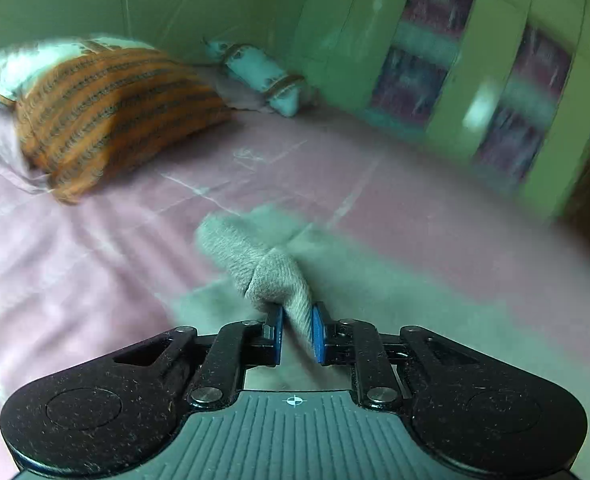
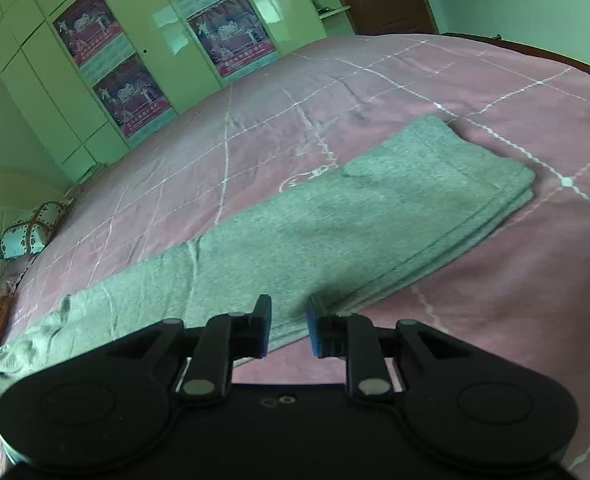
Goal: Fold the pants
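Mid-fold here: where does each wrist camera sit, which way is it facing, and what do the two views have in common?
Left wrist: on the left hand-held gripper, looking down its fingers across the bed toward the striped pillow; its blue pads pinch a bunch of the grey pants.
Right wrist: on the right hand-held gripper, facing along the pants laid flat; its jaws stand slightly apart, gripping nothing.
Shared: pants, pink bedspread, green wardrobe.

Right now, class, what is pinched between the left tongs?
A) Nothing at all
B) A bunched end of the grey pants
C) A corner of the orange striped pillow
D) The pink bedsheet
B: the left tongs have grey pants fabric bunched between their blue pads.
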A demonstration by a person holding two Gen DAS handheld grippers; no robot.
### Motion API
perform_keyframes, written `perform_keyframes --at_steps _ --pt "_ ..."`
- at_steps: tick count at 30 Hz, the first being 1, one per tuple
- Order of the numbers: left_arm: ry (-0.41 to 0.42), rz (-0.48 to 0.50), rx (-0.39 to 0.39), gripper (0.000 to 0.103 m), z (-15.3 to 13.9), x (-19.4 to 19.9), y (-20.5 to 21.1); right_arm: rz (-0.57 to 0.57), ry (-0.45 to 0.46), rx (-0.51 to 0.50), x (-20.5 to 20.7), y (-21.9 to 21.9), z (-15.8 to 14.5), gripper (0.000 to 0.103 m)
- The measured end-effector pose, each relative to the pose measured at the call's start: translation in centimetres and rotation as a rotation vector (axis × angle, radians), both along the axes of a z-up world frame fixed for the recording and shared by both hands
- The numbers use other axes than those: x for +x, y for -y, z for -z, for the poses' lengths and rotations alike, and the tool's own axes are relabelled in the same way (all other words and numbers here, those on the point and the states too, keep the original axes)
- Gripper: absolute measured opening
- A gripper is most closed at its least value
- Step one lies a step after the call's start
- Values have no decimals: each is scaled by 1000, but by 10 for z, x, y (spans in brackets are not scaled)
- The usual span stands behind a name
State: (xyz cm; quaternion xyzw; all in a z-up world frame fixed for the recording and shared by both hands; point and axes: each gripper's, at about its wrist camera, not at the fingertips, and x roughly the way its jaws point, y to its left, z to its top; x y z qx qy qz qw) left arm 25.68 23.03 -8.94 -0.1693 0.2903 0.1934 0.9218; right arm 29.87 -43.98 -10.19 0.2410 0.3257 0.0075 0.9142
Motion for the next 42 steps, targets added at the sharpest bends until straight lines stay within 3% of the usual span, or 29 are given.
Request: perform_keyframes --at_steps 1,2,5,8,9,10,11,12,13,14,15,16,17,18,19,21,23,24,25,27,29,30,32,34,38,42 --pt "-42 1 -42 18 14 2 -5 -1 -5 1 1 -1 1 13" --pt "-27 4 -56 18 19 -2 -7 0 -6 7 2 -1 1 13" --pt "-22 3 -50 18 16 -6 -1 8 4 17 0 4 1 13" --pt "-42 23 -71 27 12 -2 -3 24 -8 19 -3 12 6 11" --pt "-45 31 -91 37 8 -1 -5 36 -11 31 -4 16 7 11" --pt "-29 36 -106 59 1 -7 -1 54 -9 47 -7 22 7 14" --pt "9 34 -87 72 -7 -14 7 72 -2 59 -9 27 7 15" --pt "48 32 -33 88 -13 -24 15 86 10 65 -12 32 8 15" --pt "66 50 31 92 -16 -25 25 102 19 65 -15 36 8 15" --pt "50 82 76 94 -15 -21 32 122 23 63 -16 40 10 15" --pt "-35 89 117 95 -7 -10 36 140 23 68 -17 45 13 16" --pt "-195 60 129 95 8 6 35 154 16 80 -15 51 16 16" --pt "-229 36 62 95 17 8 28 176 4 89 -15 56 20 16" --pt "-162 -16 12 94 13 0 23 208 -5 104 -15 63 22 16" --pt "-104 -47 26 94 5 -7 23 236 4 133 -18 71 23 16" --pt "-1 -84 159 94 -10 -15 35 277 37 163 -26 83 21 17" --pt "52 -74 222 94 -19 -12 38 309 56 168 -29 94 21 18" --pt "42 -65 220 95 -19 -5 36 322 56 178 -28 100 22 18" --pt "-22 -65 217 95 -16 5 34 344 48 196 -26 105 23 21" --pt "-235 -57 146 95 6 31 23 396 39 257 -24 117 29 29" --pt "-201 -62 30 96 17 25 15 406 62 321 -20 125 36 37" --pt "-183 -68 14 97 20 19 15 407 66 345 -17 128 41 40" --pt "-156 -73 35 99 24 10 19 421 67 349 -10 129 47 37" --pt "-142 -53 64 102 28 3 25 419 58 329 -2 130 50 24" --pt "-113 -44 40 103 30 -9 22 421 94 373 2 142 54 24" --pt "-104 -45 31 103 31 -11 23 388 67 335 14 146 59 23"
